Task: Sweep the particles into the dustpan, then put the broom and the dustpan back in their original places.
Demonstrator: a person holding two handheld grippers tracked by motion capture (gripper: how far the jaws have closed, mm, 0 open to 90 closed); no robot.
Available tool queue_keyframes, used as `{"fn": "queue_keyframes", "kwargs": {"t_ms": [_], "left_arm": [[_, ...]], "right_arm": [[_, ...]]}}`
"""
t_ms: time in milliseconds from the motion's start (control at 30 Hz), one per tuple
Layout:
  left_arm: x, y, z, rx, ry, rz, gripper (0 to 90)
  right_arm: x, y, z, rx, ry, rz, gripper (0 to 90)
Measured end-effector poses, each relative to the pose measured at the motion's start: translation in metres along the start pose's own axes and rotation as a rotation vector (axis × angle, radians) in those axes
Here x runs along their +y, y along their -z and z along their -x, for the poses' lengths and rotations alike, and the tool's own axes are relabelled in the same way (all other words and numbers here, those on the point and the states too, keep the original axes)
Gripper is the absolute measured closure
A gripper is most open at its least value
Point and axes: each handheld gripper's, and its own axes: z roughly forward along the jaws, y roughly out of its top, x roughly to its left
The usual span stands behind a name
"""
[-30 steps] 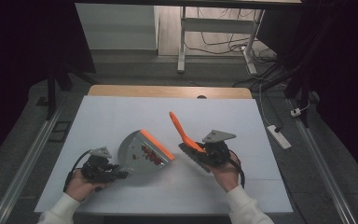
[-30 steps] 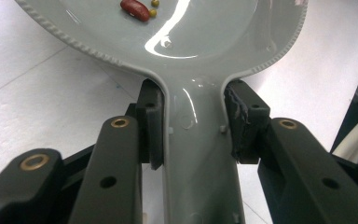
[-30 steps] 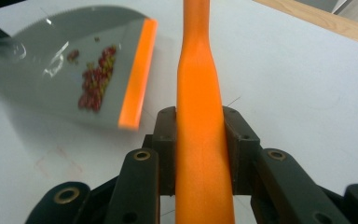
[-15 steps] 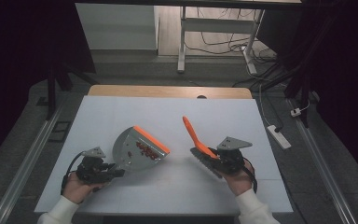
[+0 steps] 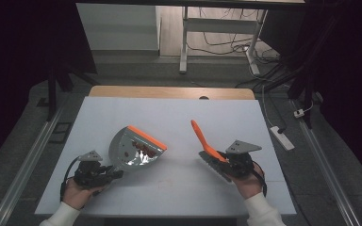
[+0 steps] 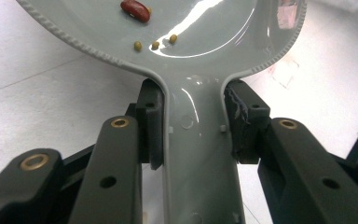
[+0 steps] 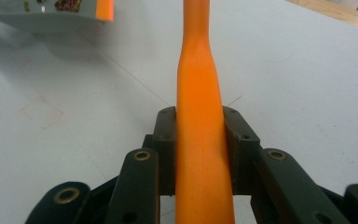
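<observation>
A grey dustpan (image 5: 131,151) with an orange front lip is tilted over the white table, with red beans (image 5: 143,149) in it. My left gripper (image 5: 114,173) is shut on its handle. In the left gripper view the pads (image 6: 150,126) clamp the grey handle of the dustpan (image 6: 196,154), and a red bean (image 6: 135,9) and small yellowish grains (image 6: 154,45) lie in the pan. My right gripper (image 5: 220,160) is shut on an orange brush (image 5: 200,136) whose handle points up and away, grey bristles down. The right gripper (image 7: 199,140) view shows the brush handle (image 7: 199,88) between both pads and the dustpan (image 7: 51,9) at the upper left.
A white sheet covers the table (image 5: 169,117), with a wooden edge (image 5: 169,92) at the far side. A faint reddish mark (image 5: 162,183) lies between the hands. A power strip (image 5: 281,137) lies on the floor to the right.
My right gripper has carried the brush to the right and slightly toward the near edge, away from the dustpan. The dustpan has shifted a little to the left.
</observation>
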Motion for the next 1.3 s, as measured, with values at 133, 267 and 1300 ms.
{"fn": "queue_keyframes", "kwargs": {"t_ms": [133, 267, 1300], "left_arm": [[-0.001, 0.0, 0.0, 0.005, 0.012, 0.004, 62.1], [-0.003, 0.001, -0.001, 0.012, 0.024, 0.008, 62.2], [-0.009, 0.003, -0.003, 0.137, 0.166, 0.047, 62.1]], "right_arm": [[-0.002, 0.001, 0.002, 0.006, -0.002, 0.0, 69.4], [-0.003, 0.003, 0.004, 0.006, -0.008, -0.007, 69.4], [-0.012, 0.011, 0.0, 0.078, -0.05, -0.015, 69.3]]}}
